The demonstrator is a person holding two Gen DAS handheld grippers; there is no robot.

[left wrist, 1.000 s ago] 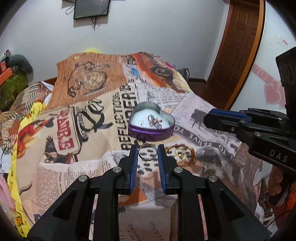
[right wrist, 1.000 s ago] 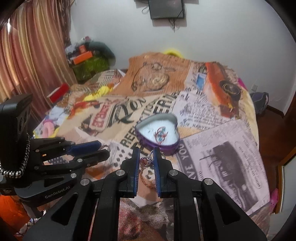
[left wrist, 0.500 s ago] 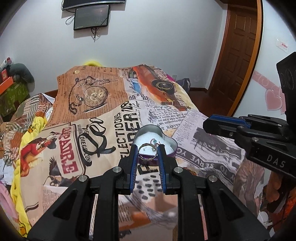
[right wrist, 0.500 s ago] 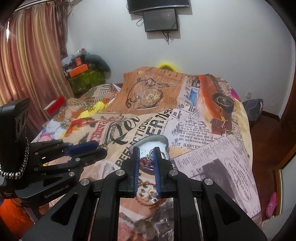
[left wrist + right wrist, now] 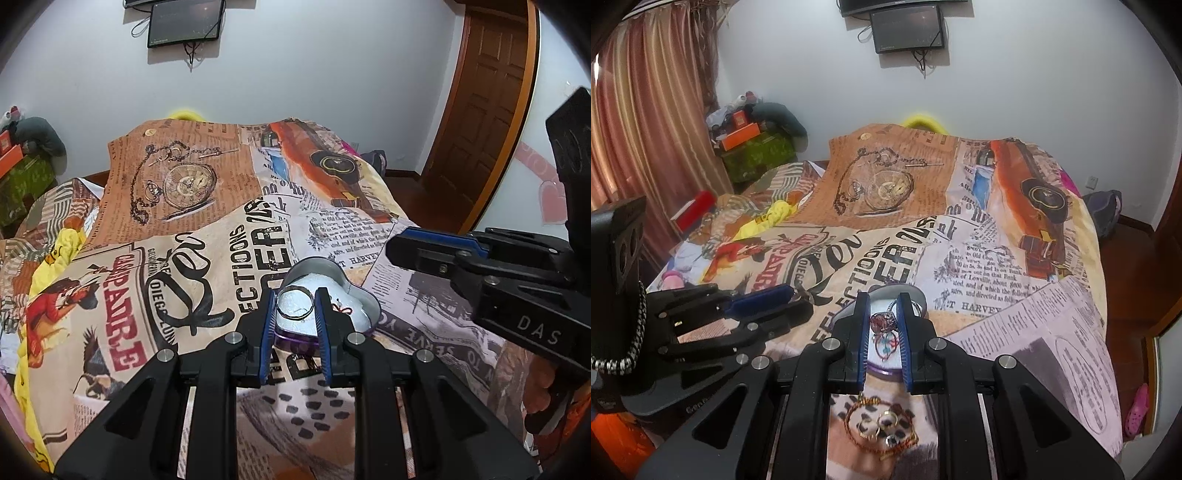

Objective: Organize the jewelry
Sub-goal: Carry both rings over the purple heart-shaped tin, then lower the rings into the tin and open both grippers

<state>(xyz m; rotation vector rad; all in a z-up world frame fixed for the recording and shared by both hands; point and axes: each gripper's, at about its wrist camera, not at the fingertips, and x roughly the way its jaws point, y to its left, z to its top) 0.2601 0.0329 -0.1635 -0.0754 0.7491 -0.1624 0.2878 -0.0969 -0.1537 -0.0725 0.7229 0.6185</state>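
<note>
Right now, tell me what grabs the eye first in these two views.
The loud newspaper-print bedspread fills both views, with a heart-shaped tin lying open near its middle. The left gripper holds a thin ring over the tin, and the right gripper holds a purple-stoned ring there too. A bracelet with loose rings lies nearer, beneath the right gripper.

Setting: home bedroom. Landmark: bed (image 5: 960,236) under a newspaper-collage printed bedspread (image 5: 207,258). On the white wall beyond its head, a small mounted screen (image 5: 908,31). Left of the bed, striped curtains (image 5: 653,129) and piled belongings (image 5: 753,140). To its right, a panelled wooden door (image 5: 487,110).
</note>
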